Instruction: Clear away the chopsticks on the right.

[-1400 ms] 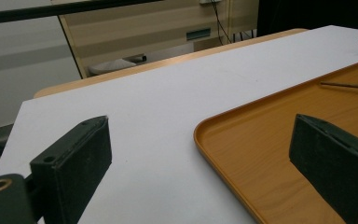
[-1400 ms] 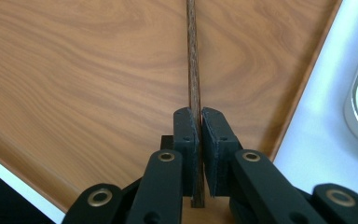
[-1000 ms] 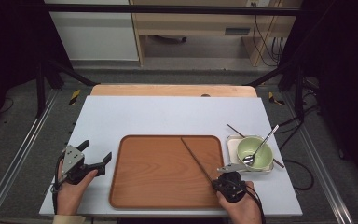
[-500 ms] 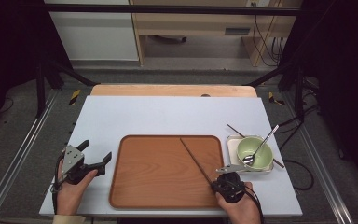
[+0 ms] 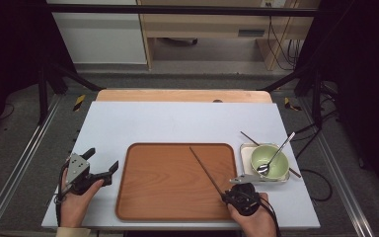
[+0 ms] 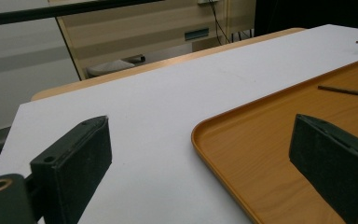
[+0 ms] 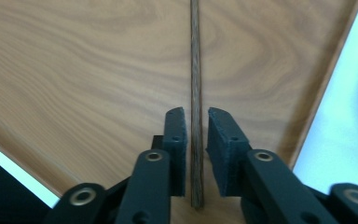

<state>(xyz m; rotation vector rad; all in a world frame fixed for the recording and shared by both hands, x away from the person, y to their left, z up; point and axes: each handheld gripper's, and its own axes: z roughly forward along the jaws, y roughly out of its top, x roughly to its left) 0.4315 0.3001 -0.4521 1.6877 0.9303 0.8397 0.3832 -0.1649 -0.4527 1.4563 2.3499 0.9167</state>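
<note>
Dark brown, a chopstick (image 7: 195, 93) lies on the wooden tray (image 5: 168, 197), its near end between the right claw (image 7: 196, 135); the jaws have just been opening and stand slightly clear of it. Left claw (image 5: 101, 160) rests wide open, empty, on the desk (image 5: 177, 123). Farther right sits a green bowl (image 5: 269, 163).

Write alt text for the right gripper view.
The right gripper points down at a wooden tray, its jaws just eased apart, with a dark chopstick lying between them, small gaps on both sides. White table shows past the tray's edge at the right.
</note>
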